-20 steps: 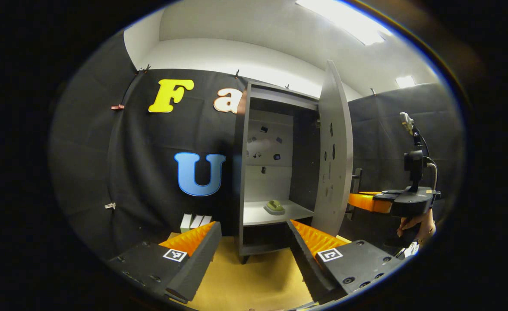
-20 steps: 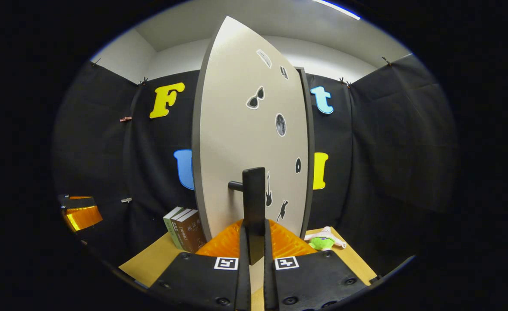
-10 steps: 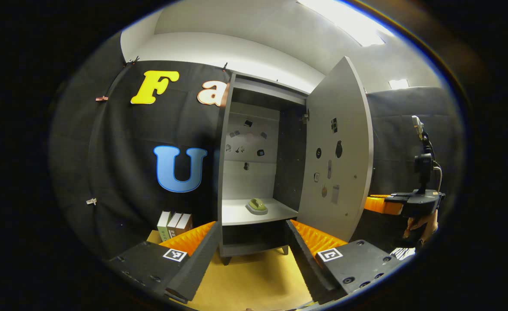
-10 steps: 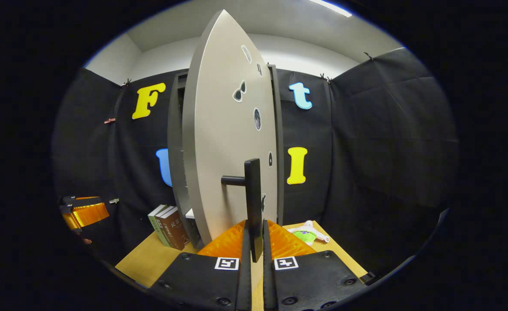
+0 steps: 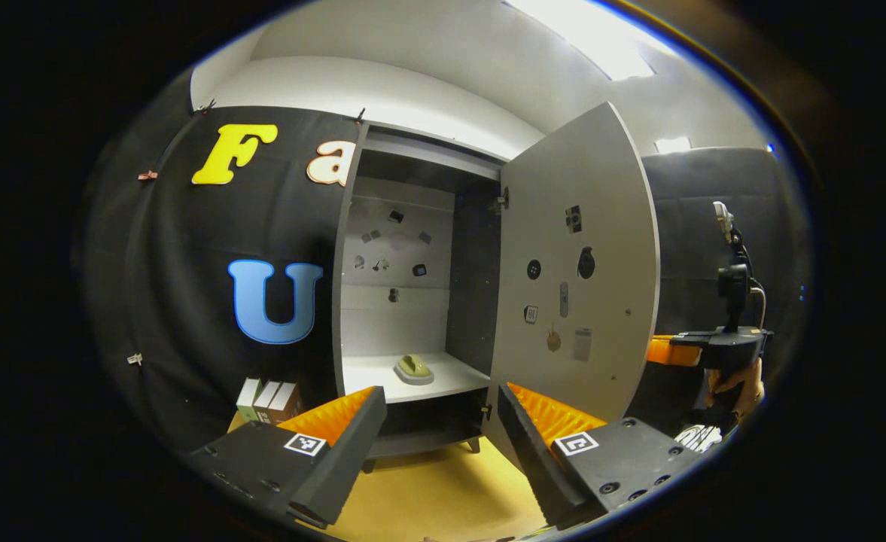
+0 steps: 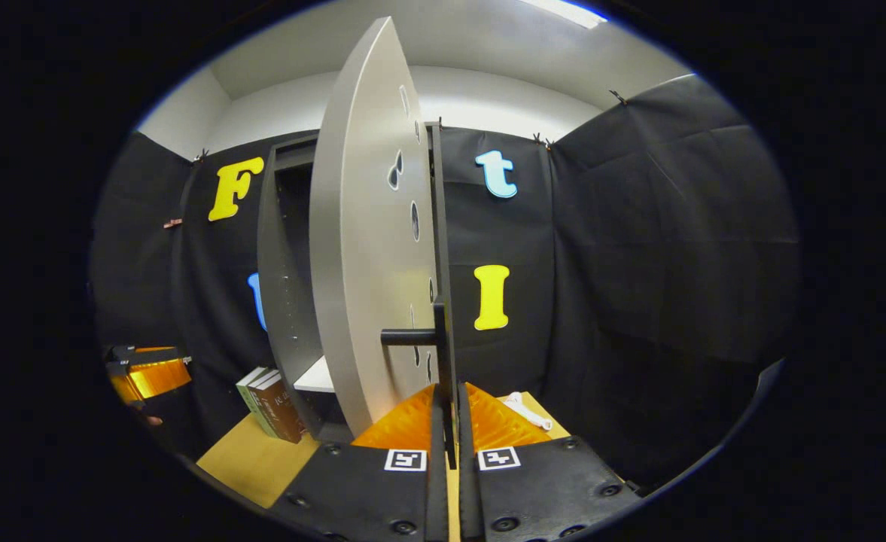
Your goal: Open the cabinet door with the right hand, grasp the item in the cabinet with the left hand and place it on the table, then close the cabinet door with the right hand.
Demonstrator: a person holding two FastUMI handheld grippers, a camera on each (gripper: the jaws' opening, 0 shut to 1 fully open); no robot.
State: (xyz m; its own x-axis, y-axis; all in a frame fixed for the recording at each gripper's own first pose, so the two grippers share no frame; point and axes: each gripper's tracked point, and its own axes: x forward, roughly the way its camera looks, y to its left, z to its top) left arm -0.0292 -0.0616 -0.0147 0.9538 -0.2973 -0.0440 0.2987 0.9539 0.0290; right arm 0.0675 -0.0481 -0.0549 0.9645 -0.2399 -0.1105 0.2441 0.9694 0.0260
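My left gripper hangs open, the item on the shelf straight ahead (now unobstructed). Rightward, my right gripper stays clenched on the handle; the door has swung wider, so reaching comes next.

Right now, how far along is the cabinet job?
Done: the cabinet door stands wide open. In hand: the right gripper is shut on the door handle. Left: the left gripper is open, short of the green item on the shelf; grasping it, placing it on the table and closing the door remain.
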